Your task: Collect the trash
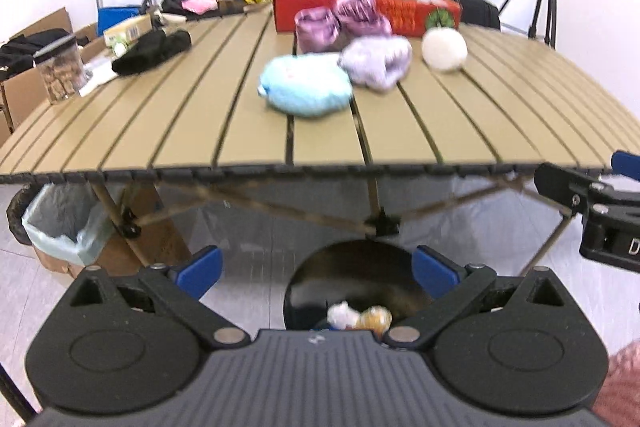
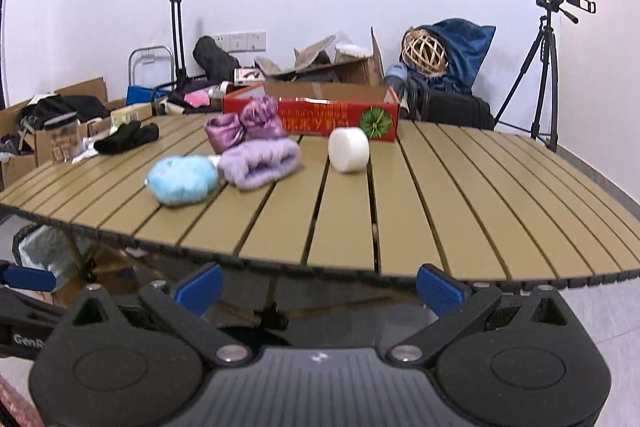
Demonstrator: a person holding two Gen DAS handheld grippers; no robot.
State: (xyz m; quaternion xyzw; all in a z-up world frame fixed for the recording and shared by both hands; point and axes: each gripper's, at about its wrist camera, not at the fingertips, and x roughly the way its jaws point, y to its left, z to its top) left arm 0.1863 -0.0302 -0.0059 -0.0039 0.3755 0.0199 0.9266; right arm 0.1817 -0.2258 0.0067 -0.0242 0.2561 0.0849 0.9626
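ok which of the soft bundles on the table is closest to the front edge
The light blue bundle. It lies ahead of the pale lilac one touching it and the two shiny purple ones back by the red box.

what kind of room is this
Probably a makeshift recording or test room, not a home: a folding slatted table, a camera on a tripod, and open cardboard boxes heaped along the bare wall.

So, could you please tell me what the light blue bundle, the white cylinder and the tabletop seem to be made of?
The light blue bundle looks like soft plush or fleece: fuzzy matte surface, rounded squashy shape. The white cylinder seems to be foam or rolled paper, matte with clean flat ends; the view leaves that open. The tabletop looks like painted metal or wood slats, smooth tan strips with dark gaps.
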